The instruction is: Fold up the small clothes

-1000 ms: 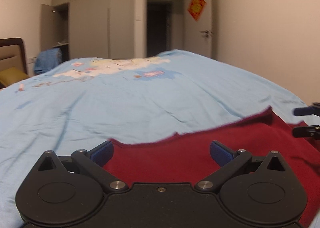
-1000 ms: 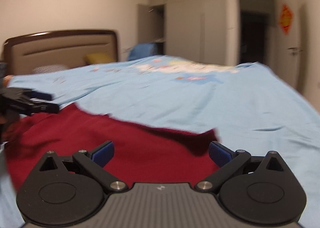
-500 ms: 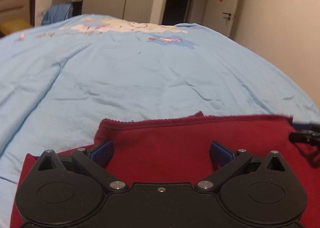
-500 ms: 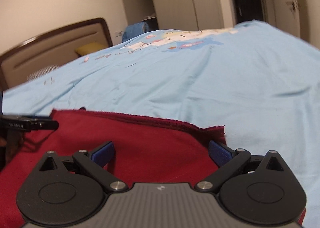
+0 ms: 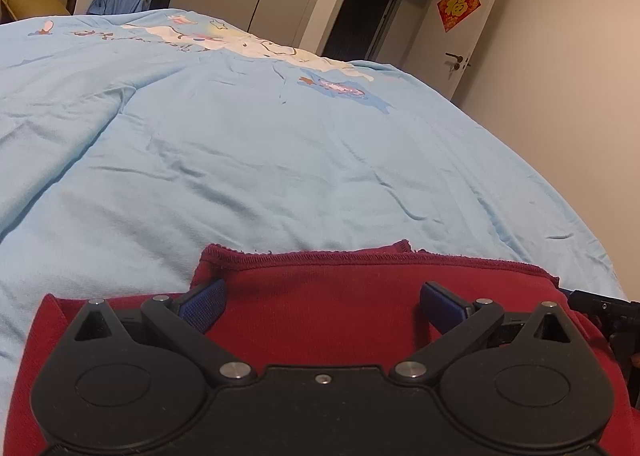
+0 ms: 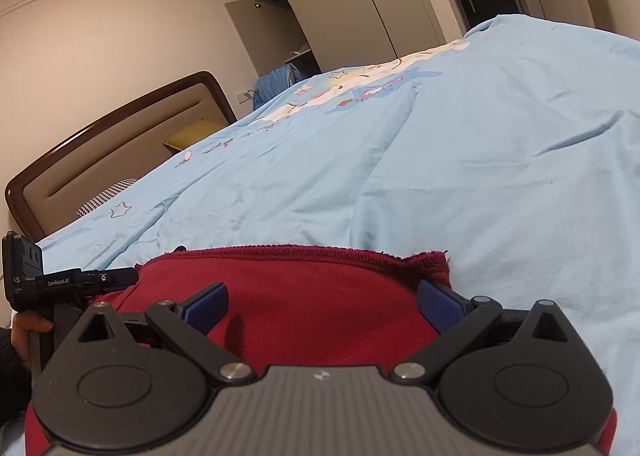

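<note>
Dark red garment [image 5: 320,296] lying on the light blue bedspread [image 5: 260,159], hemmed edge facing away; left tongs [image 5: 322,306] spread wide over it, gripping nothing; right tongs [image 6: 322,302] likewise wide apart, empty

Ahead of you the pale blue printed bedspread [image 5: 280,159] runs wide and bare, only shallow wrinkles on it, so either tool can pass forward freely. Right below both lies the dark red knit garment [image 5: 320,296], its hemmed edge just past the fingertips. Your black left gripper [image 6: 80,280] sits close at the right tool's left side. The brown padded headboard [image 6: 120,143] stands well off at far left.
</note>
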`<action>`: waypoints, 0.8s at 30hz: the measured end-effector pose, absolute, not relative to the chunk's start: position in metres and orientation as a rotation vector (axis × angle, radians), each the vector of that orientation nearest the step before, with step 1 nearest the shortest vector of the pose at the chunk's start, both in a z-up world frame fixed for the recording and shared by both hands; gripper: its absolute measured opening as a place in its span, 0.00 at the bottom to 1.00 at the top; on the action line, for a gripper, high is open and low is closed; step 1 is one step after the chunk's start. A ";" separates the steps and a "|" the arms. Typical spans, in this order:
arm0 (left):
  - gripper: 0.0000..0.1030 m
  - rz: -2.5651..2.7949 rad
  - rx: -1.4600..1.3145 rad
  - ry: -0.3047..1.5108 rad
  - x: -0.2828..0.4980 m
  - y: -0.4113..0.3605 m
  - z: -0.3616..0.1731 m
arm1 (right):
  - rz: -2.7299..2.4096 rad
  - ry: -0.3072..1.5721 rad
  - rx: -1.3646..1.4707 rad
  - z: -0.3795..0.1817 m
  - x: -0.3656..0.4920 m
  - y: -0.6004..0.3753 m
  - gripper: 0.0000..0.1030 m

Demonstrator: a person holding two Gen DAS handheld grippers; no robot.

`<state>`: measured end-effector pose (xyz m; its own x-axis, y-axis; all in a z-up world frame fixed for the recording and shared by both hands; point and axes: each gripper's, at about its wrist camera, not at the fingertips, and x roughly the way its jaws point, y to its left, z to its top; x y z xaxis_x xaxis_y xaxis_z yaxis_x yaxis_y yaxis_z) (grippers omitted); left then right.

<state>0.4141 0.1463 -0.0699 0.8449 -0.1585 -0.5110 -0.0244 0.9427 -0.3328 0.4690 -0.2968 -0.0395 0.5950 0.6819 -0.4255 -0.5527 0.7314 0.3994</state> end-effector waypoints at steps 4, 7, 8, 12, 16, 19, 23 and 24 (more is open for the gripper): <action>0.99 -0.067 -0.322 0.556 0.411 0.144 -0.069 | 0.716 0.570 0.234 -0.038 0.463 -0.294 0.99; 0.99 -0.064 -0.316 0.567 0.411 0.143 -0.065 | 0.695 0.560 0.209 -0.034 0.457 -0.291 0.99; 0.99 -0.058 -0.314 0.575 0.410 0.142 -0.062 | 0.679 0.558 0.192 -0.031 0.454 -0.290 0.99; 0.99 0.006 -0.245 0.584 0.397 0.130 -0.040 | 0.552 0.514 0.072 -0.013 0.426 -0.282 1.00; 0.99 0.054 -0.181 0.562 0.372 0.116 -0.018 | 0.512 0.451 -0.020 0.003 0.387 -0.275 1.00; 0.99 0.087 -0.168 0.559 0.353 0.108 -0.003 | 0.480 0.403 -0.078 0.014 0.356 -0.265 1.00; 0.99 0.117 -0.173 0.558 0.329 0.102 0.008 | 0.430 0.380 -0.041 0.014 0.325 -0.253 1.00; 0.99 0.125 -0.175 0.559 0.325 0.101 0.009 | 0.427 0.376 -0.028 0.012 0.319 -0.250 1.00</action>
